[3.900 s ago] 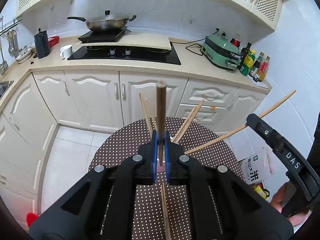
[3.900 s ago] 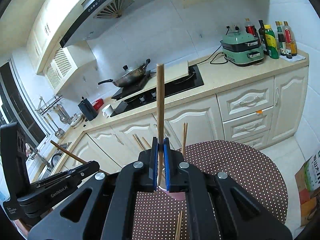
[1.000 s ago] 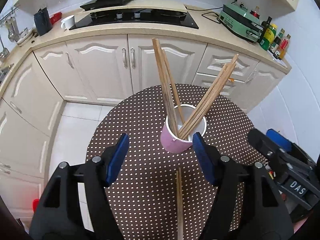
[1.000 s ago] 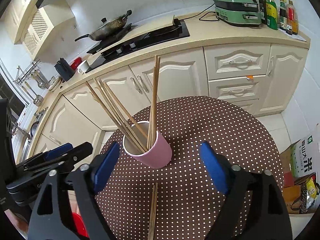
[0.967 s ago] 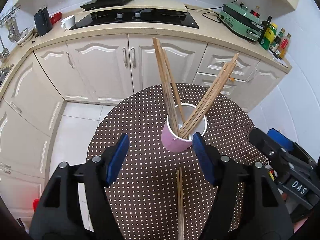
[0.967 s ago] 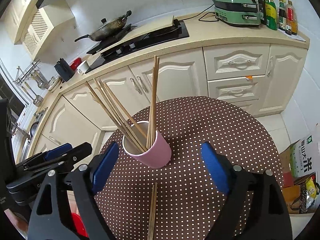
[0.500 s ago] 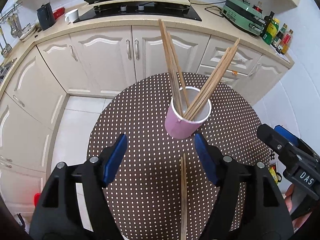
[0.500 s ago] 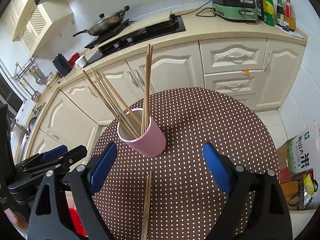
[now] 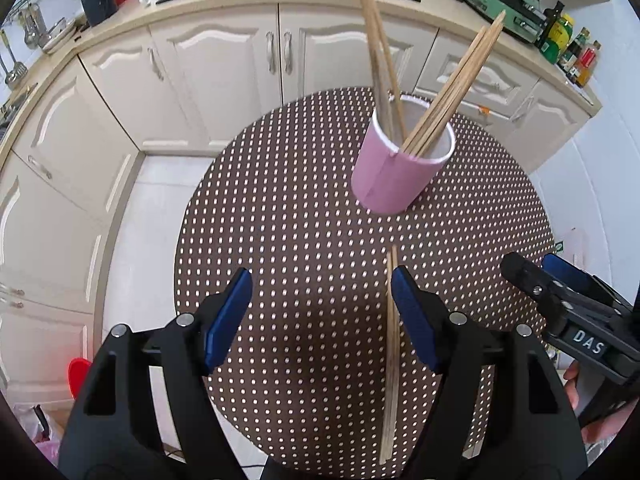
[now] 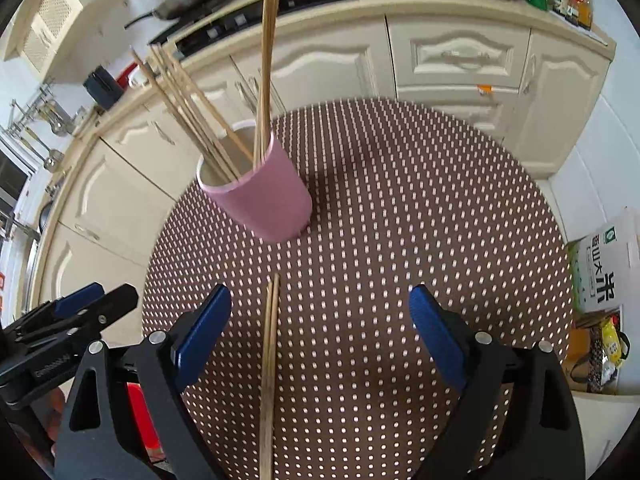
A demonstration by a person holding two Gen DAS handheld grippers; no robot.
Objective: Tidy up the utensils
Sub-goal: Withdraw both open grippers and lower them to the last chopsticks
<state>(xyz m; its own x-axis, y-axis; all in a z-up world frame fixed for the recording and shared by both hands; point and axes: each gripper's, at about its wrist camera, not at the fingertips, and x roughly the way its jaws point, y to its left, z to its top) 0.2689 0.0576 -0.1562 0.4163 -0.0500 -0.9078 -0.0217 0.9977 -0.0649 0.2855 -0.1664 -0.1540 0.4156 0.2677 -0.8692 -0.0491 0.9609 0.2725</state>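
Looking down along both grippers, I see my left gripper (image 9: 322,312) with its blue fingers (image 9: 230,312) spread apart and nothing clamped between them; they have just been opening a little wider. My right gripper (image 10: 320,332) is also gaping, its blue fingers (image 10: 438,334) wide apart, and these too have just been opening further with nothing pressed between the pads.

On the round brown polka-dot surface (image 9: 304,208) stands a pink cup (image 9: 394,172) near the far edge, upright as far as the fisheye lets me judge. It holds two bunches of wooden chopsticks (image 9: 452,92): one bunch leans one way, the other fans out the opposite way, and all tips rise well above the rim. In the right wrist view the same cup (image 10: 268,200) sits toward the far left of the surface.

One loose pair of chopsticks (image 9: 391,320) lies flat on the surface between the cup and the near edge, the two sticks side by side and touching, pointing roughly toward the cup. In the left wrist view it lies just inside the right-hand finger; whether it touches that finger I cannot tell. In the right wrist view the pair (image 10: 269,360) lies between my fingers, nearer the left-hand one and clear of both.

Beside the surface, on the floor, sits a printed white box (image 10: 604,264).
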